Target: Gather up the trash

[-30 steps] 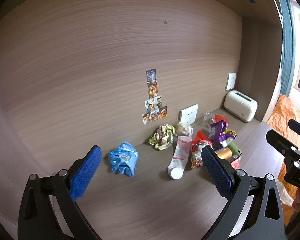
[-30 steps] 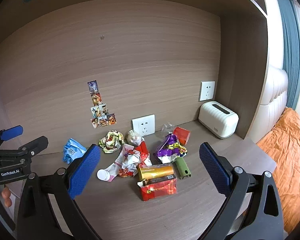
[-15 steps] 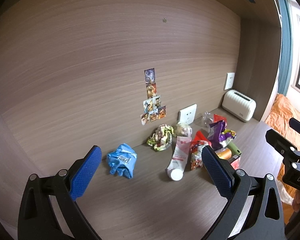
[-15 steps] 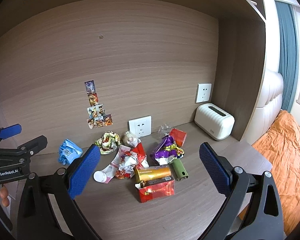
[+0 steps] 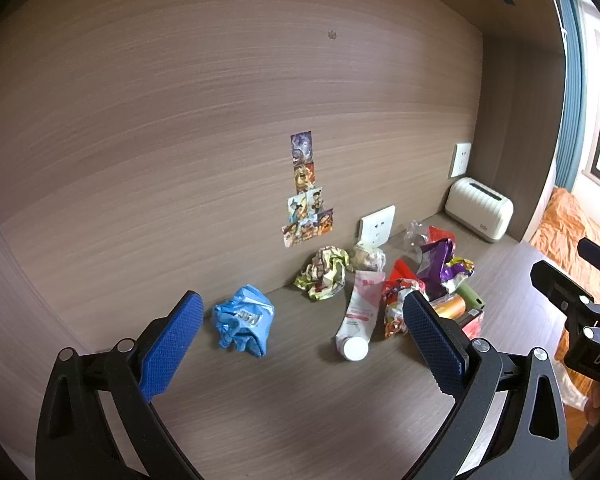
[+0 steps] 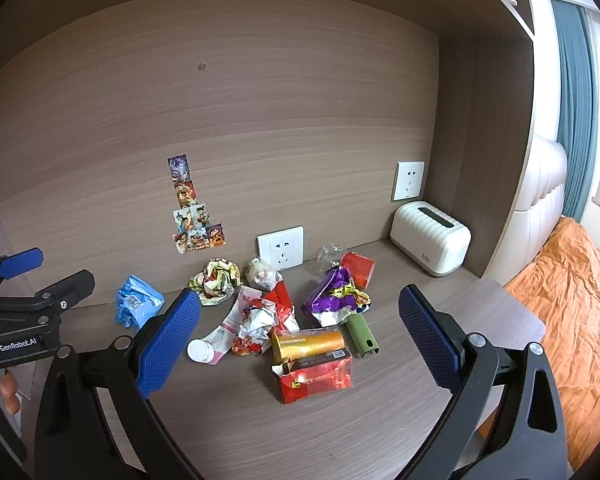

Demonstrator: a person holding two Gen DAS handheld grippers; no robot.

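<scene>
Trash lies in a heap on the wooden desk against the back wall. A crumpled blue wrapper lies apart at the left. A white tube, a yellow-green paper ball, a purple wrapper, a gold can, a red box and a green tube lie together. My left gripper is open and empty, above the desk in front of the blue wrapper and white tube. My right gripper is open and empty, in front of the heap.
A cream toaster-like appliance stands at the back right corner under a wall socket. Another socket and stickers are on the back wall. An orange bed cover lies beyond the desk's right edge.
Both grippers have pulled back and shifted slightly, so the heap sits a little smaller and lower in view. Both stay open. No trash has moved.
</scene>
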